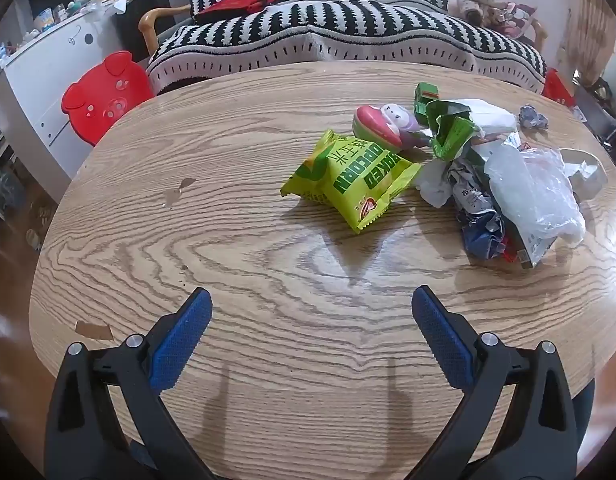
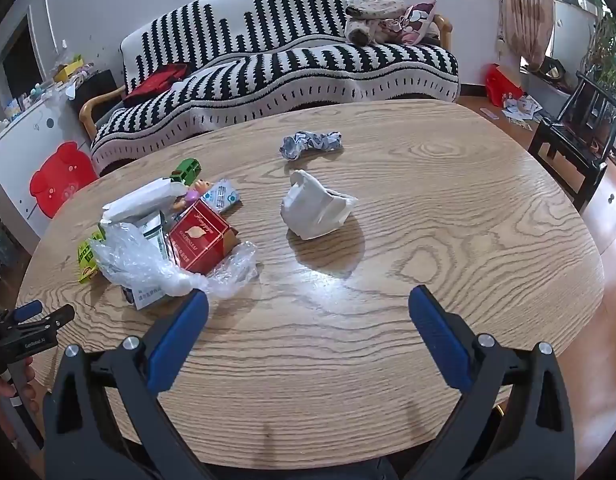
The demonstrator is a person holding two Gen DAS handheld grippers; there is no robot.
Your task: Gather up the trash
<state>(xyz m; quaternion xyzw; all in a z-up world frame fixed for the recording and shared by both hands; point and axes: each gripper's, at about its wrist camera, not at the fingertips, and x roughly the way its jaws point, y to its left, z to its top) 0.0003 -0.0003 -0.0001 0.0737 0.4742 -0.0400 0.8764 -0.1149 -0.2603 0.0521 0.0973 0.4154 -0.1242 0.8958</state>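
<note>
Left gripper (image 1: 311,300) spread wide, empty, hovering above wooden table (image 1: 236,248). Right gripper (image 2: 308,300) likewise released, nothing between blue pads (image 2: 437,334). Green popcorn bag (image 1: 349,180) lies just left of trash heap. Clear plastic bag (image 2: 148,262) drapes heap's near side, touching red carton (image 2: 202,240). White crumpled paper (image 2: 315,210) sits apart, right of heap; blue-grey crumpled wad (image 2: 309,144) beyond it, toward striped sofa (image 2: 292,60).

The left black plastic tongs (image 1: 311,304) have angular arms with triangular cut-outs, round silver screws and textured blue pads (image 1: 184,336). The right black plastic tongs (image 2: 308,304) look alike; small white lettering marks the left tongs' body at nine o'clock.
</note>
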